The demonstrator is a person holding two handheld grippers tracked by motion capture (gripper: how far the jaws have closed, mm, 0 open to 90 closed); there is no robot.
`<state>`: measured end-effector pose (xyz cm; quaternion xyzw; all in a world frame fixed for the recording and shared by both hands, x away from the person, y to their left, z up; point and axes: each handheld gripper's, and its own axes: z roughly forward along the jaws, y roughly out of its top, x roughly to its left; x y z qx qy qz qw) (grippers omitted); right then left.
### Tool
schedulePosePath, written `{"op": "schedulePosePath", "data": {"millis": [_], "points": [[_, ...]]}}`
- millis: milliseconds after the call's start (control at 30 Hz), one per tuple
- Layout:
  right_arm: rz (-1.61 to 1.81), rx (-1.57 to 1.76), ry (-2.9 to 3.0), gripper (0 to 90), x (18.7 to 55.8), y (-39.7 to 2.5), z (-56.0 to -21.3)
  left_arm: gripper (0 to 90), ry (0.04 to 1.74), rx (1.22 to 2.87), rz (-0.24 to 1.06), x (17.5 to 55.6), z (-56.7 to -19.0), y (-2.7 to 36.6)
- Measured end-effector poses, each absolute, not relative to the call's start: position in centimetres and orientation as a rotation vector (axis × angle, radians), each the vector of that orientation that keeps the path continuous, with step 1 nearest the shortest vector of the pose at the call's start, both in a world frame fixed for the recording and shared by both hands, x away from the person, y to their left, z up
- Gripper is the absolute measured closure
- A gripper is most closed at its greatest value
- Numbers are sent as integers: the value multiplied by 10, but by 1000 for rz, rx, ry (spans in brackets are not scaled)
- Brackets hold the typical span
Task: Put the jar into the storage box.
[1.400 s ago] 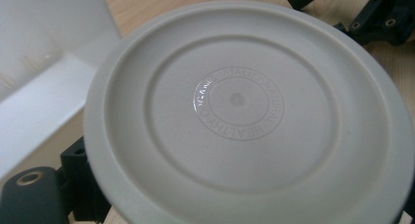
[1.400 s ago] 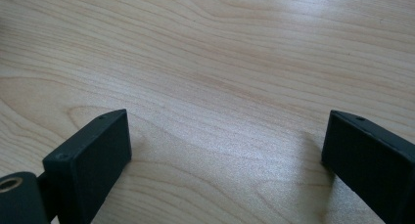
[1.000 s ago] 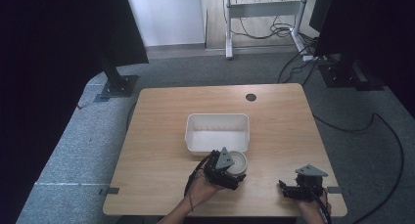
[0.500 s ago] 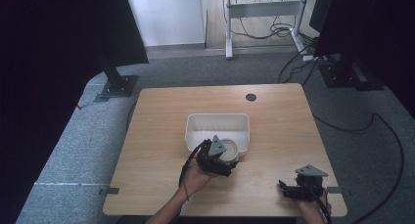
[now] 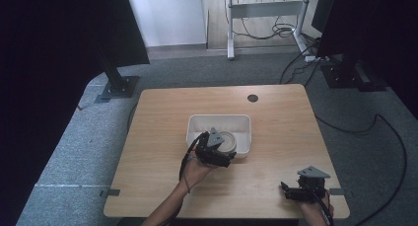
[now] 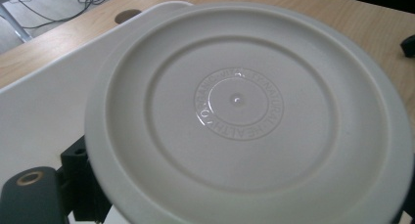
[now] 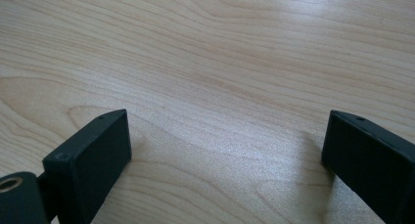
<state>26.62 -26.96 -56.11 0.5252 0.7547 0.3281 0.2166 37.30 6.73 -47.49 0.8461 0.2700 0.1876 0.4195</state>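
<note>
The left claw (image 5: 223,151) grips a round off-white plastic plate (image 6: 249,111) and holds it over the near rim of the white rectangular plastic tub (image 5: 197,125) mid-bench. The placing step seems in hand; next, lowering and releasing. The right claw (image 7: 227,150) rests wide open on the light wooden bench (image 5: 276,117), well apart.

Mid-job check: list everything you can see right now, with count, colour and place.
Round lid: one, off-white, held by the left gripper over the near right part of the tray.
Tray: one, white, rectangular, centre of the table.
Table: one, light wood, with a dark round hole near its far edge.
Stands: dark, on the grey carpet beyond the table, left and right.
Cables: dark, on the floor at the right and far side.
Left gripper: black, at the tray's near edge.
Right gripper: black, jaws wide apart, low over bare wood at the near right corner.
</note>
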Motion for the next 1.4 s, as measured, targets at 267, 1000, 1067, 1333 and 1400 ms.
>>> {"op": "schedulePosePath", "data": {"millis": [267, 1000, 1067, 1333, 1400], "points": [[909, 1455, 2091, 37, 266, -270, -561, 104, 712, 2112, 486, 387, -478, 68], [909, 1457, 2090, 37, 266, -269, -561, 104, 813, 2091, 529, 415, -497, 62], [909, 1456, 2091, 37, 266, -270, -561, 104, 821, 2094, 535, 416, -501, 61], [910, 1455, 2092, 37, 266, -270, -561, 104, 854, 2110, 548, 419, -513, 60], [910, 1455, 2092, 37, 266, -270, -561, 104, 862, 2115, 549, 420, -516, 60]]}}
